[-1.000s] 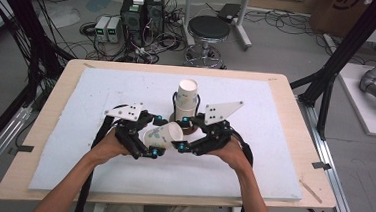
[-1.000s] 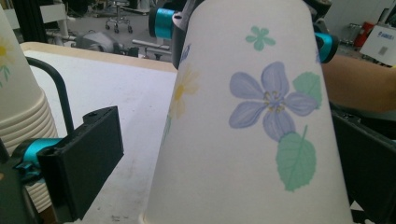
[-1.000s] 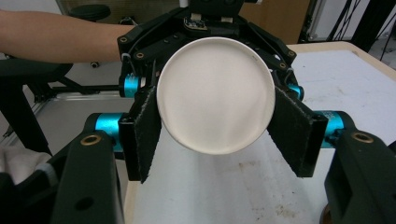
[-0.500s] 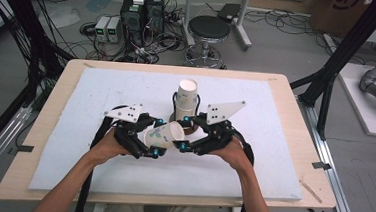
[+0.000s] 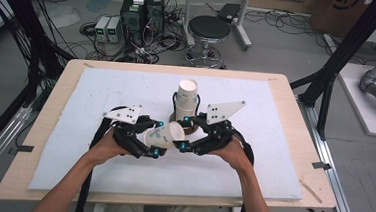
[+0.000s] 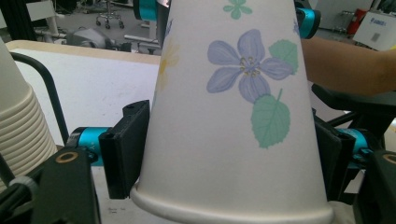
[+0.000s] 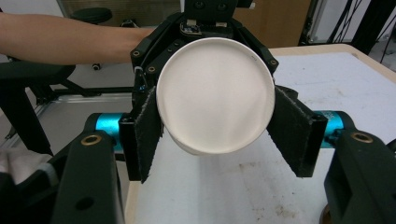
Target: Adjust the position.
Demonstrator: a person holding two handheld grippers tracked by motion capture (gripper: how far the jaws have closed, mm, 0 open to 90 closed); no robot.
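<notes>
Left gripper (image 5: 148, 142) jaws have just been closing, now clamped on the wide rim end of the flowered paper cup (image 5: 163, 135), pads against both sides. Right gripper (image 5: 186, 133) clenched on the same cup at its narrow bottom end; in the right gripper view the white base sits between its pads (image 7: 148, 130), left pad touching, right pad close beside. The cup lies sideways in the air between both grippers, above the white mat (image 5: 272, 157), near the middle and slightly toward the near edge of the table (image 5: 301, 101). Mat bare left, right and near of the hands, with plenty of open room. Just behind the grippers a stack of cups (image 5: 187, 97) stands upright in a black wire holder, apart from the held cup. Far corners of the table are free.
</notes>
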